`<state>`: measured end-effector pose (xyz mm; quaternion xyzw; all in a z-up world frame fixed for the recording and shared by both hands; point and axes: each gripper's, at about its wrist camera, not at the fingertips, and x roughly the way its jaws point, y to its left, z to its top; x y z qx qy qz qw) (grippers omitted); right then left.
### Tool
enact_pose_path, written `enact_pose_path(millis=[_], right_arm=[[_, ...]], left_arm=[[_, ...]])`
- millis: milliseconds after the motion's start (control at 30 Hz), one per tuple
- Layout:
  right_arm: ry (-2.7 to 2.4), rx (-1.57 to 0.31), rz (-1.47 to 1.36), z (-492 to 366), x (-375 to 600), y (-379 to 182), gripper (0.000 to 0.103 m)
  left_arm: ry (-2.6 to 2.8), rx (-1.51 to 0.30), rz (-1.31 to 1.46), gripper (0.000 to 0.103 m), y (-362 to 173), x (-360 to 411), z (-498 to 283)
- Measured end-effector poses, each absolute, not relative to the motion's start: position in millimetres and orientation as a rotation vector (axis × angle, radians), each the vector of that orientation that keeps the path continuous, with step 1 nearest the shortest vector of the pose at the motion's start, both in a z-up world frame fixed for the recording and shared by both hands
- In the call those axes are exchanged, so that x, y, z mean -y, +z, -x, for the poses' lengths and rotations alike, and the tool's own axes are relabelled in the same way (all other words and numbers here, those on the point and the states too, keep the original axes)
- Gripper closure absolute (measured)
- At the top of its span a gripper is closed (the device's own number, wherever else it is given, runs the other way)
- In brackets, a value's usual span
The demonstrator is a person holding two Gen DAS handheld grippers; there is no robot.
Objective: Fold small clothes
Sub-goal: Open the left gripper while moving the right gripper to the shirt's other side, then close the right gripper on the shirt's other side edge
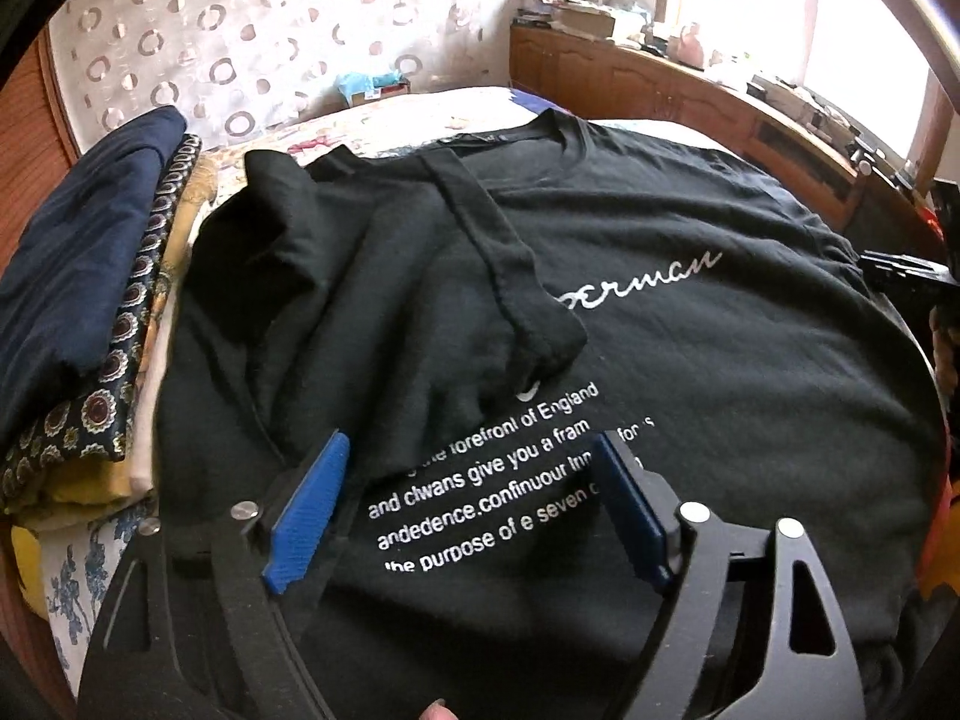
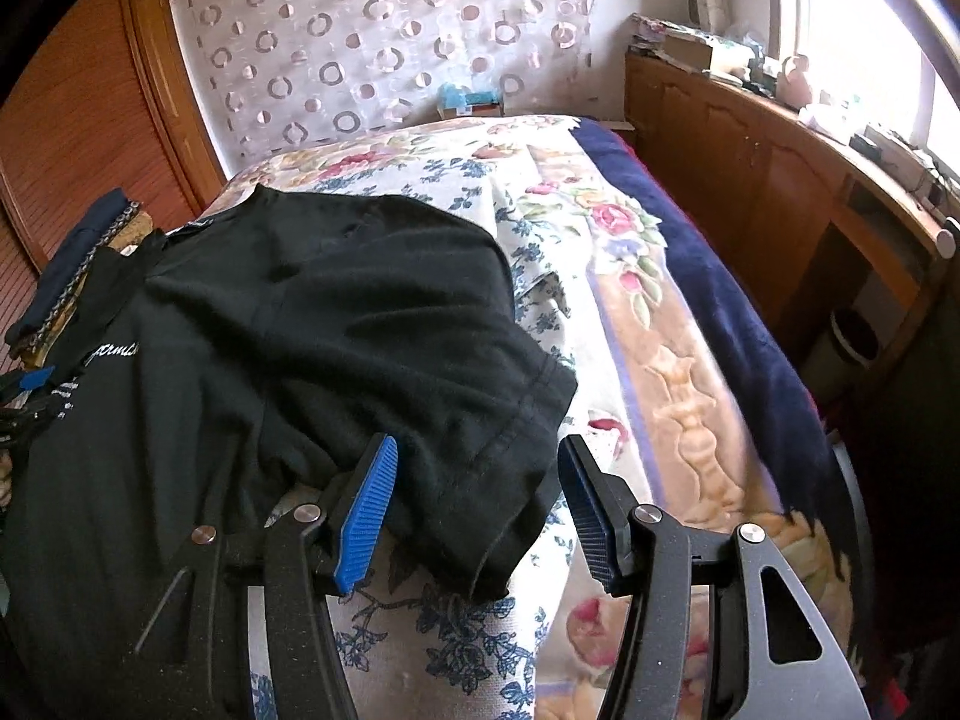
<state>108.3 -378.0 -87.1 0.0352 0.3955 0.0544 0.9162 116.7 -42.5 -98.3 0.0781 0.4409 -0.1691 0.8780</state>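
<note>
So far we have only the first fold in: the black T-shirt (image 1: 660,324) lies face up across the flowered bedspread (image 2: 600,222), and its left sleeve (image 1: 480,276) is already turned in over the chest, covering the start of the white script lettering (image 1: 648,279). On the other side, the right sleeve (image 2: 480,420) lies spread out flat over the bedspread, so we judge that this side, and the lengthwise fold after it, are left to do.

Our left gripper (image 1: 474,468) hovers over the printed block of text (image 1: 498,480) near the shirt's middle, its blue ribbed pads spread wide with nothing pinched between them. Our right gripper (image 2: 477,480) stands open around the hem of the right sleeve; the cloth lies between the pads, but they do not press on it.

At the far left a stack of folded clothes (image 1: 96,312) sits beside the shirt: a navy piece on top, then a patterned one with round medallions, then yellow and cream layers. We take these for finished work.

The shirt is soft matte jersey, limp, with stitched double hems at the sleeve ends and a ribbed collar. It wrinkles easily, as the gathers under the folded sleeve show. The bedspread is quilted, with roses and blue sprigs, and gives a padded, slightly uneven base.
</note>
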Motion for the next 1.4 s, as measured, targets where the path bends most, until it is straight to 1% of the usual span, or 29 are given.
enact_pose_path(millis=[33, 67, 133, 267, 300, 367, 433, 467, 633, 700, 867, 1100, 1200, 1400], right_arm=[[0.116, -0.817, -0.071, -109, 379, -88, 0.045], [0.117, -0.816, -0.071, -108, 379, -87, 0.045], [0.123, -0.821, -0.069, -112, 382, -86, 0.045], [0.145, -0.829, -0.082, -117, 386, -87, 0.046], [0.152, -0.83, -0.089, -116, 386, -88, 0.047], [0.182, -0.832, -0.11, -117, 388, -90, 0.06], [0.187, -0.83, -0.111, -117, 389, -89, 0.065], [0.179, -0.828, -0.096, -117, 389, -88, 0.071], [0.112, -0.816, 0.049, -117, 379, -87, 0.096], [0.11, -0.806, 0.069, -116, 376, -84, 0.098], [0.144, -0.727, 0.091, -113, 361, -68, 0.098], [0.298, -0.636, 0.09, -105, 310, -44, 0.098], [0.371, -0.643, 0.09, -103, 287, -47, 0.098], [0.432, -0.722, 0.104, -106, 264, -75, 0.098]], left_arm=[[-0.366, -0.926, -0.168, 0.008, -100, 45, -118], [-0.377, -0.933, -0.184, 0.003, -101, 48, -118], [-0.38, -0.936, -0.196, 0.001, -102, 52, -118], [-0.378, -0.937, -0.195, 0.0, -102, 53, -119], [-0.378, -0.937, -0.195, 0.0, -101, 53, -120], [-0.379, -0.938, -0.194, 0.0, -102, 53, -119], [-0.379, -0.938, -0.194, 0.0, -101, 53, -119], [-0.379, -0.937, -0.194, 0.0, -102, 53, -119], [-0.37, -0.936, -0.195, 0.0, -101, 52, -119], [-0.362, -0.932, -0.195, 0.0, -100, 51, -118], [-0.339, -0.879, -0.164, 0.0, -85, 45, -109], [-0.32, -0.794, -0.119, 0.0, -60, 41, -90], [-0.302, -0.766, -0.094, 0.0, -55, 40, -81], [-0.288, -0.725, -0.046, 0.0, -49, 39, -70]])
